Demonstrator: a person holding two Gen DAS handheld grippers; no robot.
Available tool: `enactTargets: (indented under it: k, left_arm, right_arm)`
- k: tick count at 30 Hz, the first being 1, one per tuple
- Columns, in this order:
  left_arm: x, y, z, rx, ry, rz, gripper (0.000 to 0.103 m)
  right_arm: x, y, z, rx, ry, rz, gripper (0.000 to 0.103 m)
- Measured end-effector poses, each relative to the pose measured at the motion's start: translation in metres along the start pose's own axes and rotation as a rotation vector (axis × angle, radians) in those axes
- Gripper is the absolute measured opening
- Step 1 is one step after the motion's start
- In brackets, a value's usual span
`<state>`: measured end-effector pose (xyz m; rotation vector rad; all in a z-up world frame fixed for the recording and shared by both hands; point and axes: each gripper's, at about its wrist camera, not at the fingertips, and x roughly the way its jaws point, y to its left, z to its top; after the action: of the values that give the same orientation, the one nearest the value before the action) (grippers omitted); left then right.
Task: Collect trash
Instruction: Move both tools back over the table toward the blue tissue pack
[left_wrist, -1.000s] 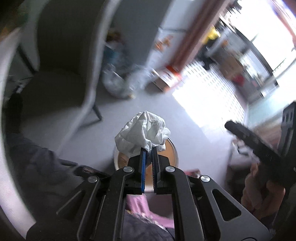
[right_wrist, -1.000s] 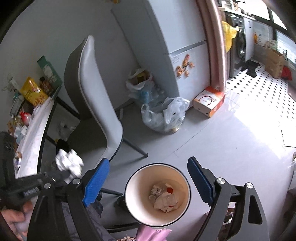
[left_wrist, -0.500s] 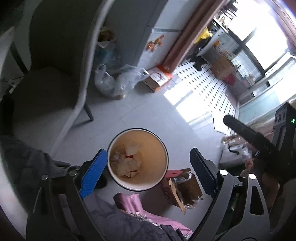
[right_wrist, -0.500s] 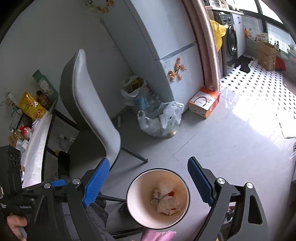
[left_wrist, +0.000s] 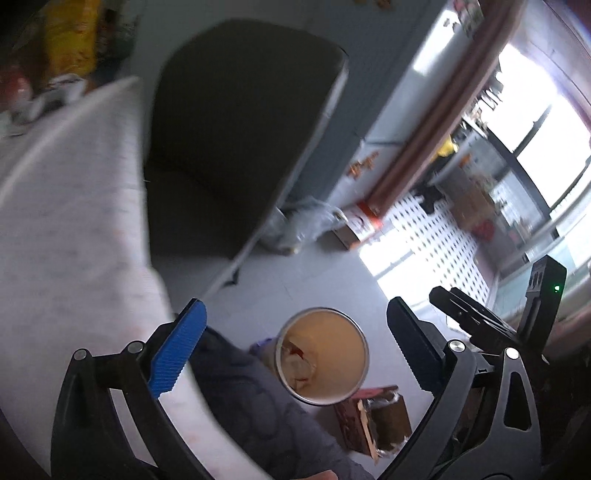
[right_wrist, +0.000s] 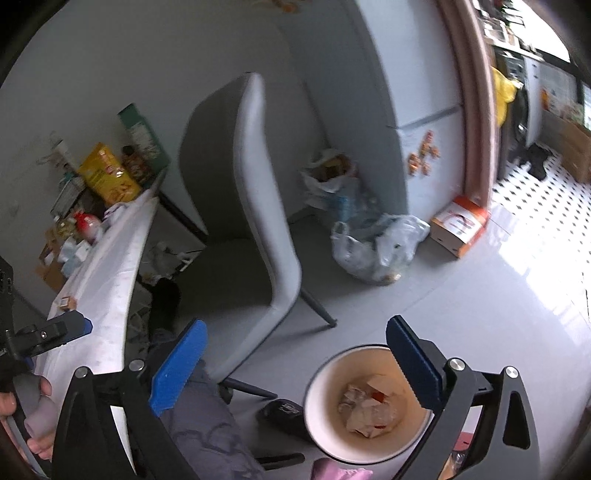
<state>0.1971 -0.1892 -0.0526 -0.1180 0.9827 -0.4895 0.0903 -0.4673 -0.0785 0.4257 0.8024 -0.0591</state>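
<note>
Gaping jaws above bin (right_wrist: 369, 402) of crumpled paper (right_wrist: 364, 410)

Tissue dropped in bin (right_wrist: 369, 404), left hand-held gripper (left_wrist: 295, 350) opened

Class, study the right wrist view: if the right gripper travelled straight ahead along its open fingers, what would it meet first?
Probably the grey floor, just right of the grey chair. The right gripper stands open, the waste bin sits lower right. Depth is uncertain.
</note>
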Motion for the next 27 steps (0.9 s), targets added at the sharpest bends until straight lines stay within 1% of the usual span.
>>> enactTargets:
  k: [4, 8, 13, 18, 21, 25, 27]
  left_arm:
    - [-0.026, 0.027, -0.001, -0.052, -0.053, 0.03, 0.097]
    - [-0.053, 0.055, -0.001, -0.097, -0.123, 0.07, 0.097]
    - [-0.085, 0.092, -0.007, -0.151, -0.184, 0.095, 0.097]
    - [-0.1, 0.124, -0.012, -0.209, -0.21, 0.114, 0.097]
    - [-0.11, 0.148, -0.015, -0.25, -0.231, 0.15, 0.097]
    - [-0.122, 0.177, -0.018, -0.288, -0.255, 0.222, 0.097]
    - [-0.124, 0.192, -0.021, -0.318, -0.261, 0.24, 0.097]
  right_arm:
    - [0.0, 0.035, 0.005, -0.047, -0.002, 0.037, 0.095]
    - [0.0, 0.07, 0.007, -0.089, 0.0, 0.071, 0.095]
    - [0.001, 0.104, 0.006, -0.128, 0.005, 0.1, 0.095]
    - [0.003, 0.135, 0.006, -0.157, 0.006, 0.134, 0.095]
    - [0.007, 0.152, 0.007, -0.176, 0.009, 0.157, 0.095]
    - [0.014, 0.171, 0.01, -0.194, 0.013, 0.192, 0.095]
    - [0.019, 0.183, 0.011, -0.203, 0.017, 0.211, 0.095]
